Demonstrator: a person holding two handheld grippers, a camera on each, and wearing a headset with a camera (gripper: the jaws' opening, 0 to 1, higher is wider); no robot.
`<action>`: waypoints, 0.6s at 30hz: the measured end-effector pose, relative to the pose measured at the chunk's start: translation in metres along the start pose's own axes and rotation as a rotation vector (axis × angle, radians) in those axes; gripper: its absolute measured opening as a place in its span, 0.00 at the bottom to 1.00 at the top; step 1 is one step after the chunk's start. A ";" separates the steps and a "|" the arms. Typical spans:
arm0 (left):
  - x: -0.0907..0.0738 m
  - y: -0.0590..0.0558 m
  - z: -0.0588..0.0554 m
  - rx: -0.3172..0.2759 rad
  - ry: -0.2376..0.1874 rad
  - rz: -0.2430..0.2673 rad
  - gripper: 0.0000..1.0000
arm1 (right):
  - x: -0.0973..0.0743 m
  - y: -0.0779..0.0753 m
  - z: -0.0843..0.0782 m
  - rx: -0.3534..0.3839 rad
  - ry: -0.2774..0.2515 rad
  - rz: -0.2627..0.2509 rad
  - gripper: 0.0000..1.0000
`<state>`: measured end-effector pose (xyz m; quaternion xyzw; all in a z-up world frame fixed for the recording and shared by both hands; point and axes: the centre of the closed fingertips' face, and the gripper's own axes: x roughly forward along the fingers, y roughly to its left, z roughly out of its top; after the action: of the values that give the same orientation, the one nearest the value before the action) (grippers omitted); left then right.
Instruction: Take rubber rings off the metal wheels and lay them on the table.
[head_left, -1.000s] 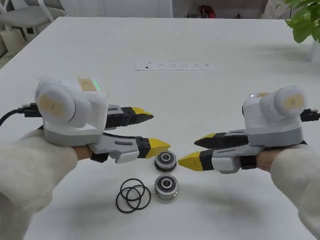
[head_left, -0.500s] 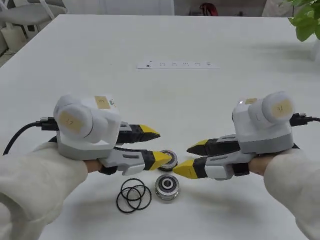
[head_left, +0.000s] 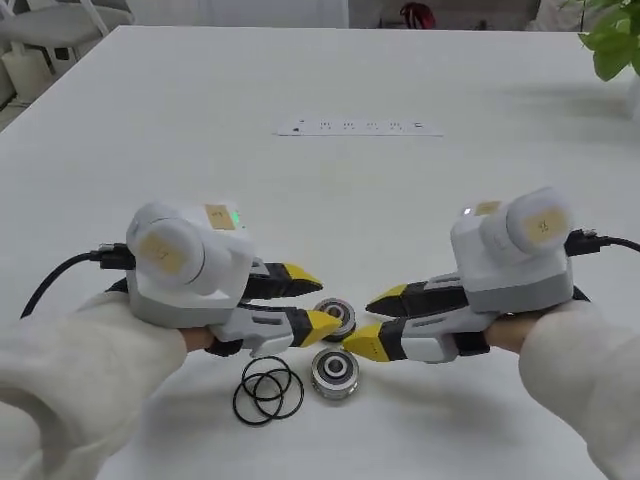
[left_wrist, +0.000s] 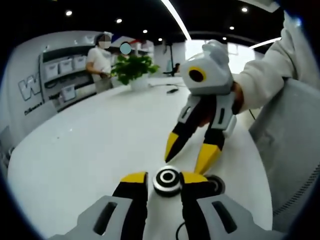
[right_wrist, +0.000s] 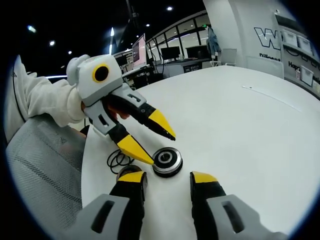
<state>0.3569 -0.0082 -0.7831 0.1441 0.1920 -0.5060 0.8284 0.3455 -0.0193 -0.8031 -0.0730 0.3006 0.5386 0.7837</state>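
Black rings (head_left: 267, 389), three or so overlapping loops, lie flat on the white table (head_left: 200, 120), nearest the person and down-left of the far wheel (head_left: 334, 316). The near wheel (head_left: 333, 372) sits just this side of the far wheel, a little apart from it and just right of the rings. Each wheel lies flat, with a dark band round its metal hub. Rings and wheels lie where they did a second ago.

The left gripper (head_left: 325, 300) has come in from the left. A second ago its tips stood clear of the far wheel; in the head view its lower yellow tip now overlaps that wheel's left edge. Its jaws are parted moderately wide and hold nothing. In the left gripper view the far wheel (left_wrist: 167, 181) sits right between the two yellow tips, but whether they touch it I cannot tell.

The right gripper (head_left: 360, 322) has also closed in, from the right, and its tips now stand just beside the far wheel. Its jaws gape about as wide and are empty. In the right gripper view the far wheel (right_wrist: 167, 161) lies just ahead of the gap, with the left gripper (right_wrist: 161, 147) pointing down at it from the other side.

Well beyond the far wheel a white strip (head_left: 358, 127) lies across the table. A plant (head_left: 610, 40) stands at the far right corner.
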 end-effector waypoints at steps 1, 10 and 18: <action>0.000 0.000 0.000 0.001 0.000 0.001 0.26 | 0.000 -0.001 0.000 -0.001 0.001 -0.002 0.31; 0.005 0.000 -0.001 -0.013 -0.001 -0.003 0.22 | 0.002 -0.001 0.000 0.000 -0.002 -0.003 0.27; 0.007 -0.002 -0.005 -0.018 0.006 -0.015 0.18 | 0.004 0.000 0.000 0.000 0.000 0.000 0.23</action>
<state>0.3569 -0.0125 -0.7906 0.1368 0.2002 -0.5100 0.8253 0.3467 -0.0165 -0.8053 -0.0732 0.3006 0.5386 0.7837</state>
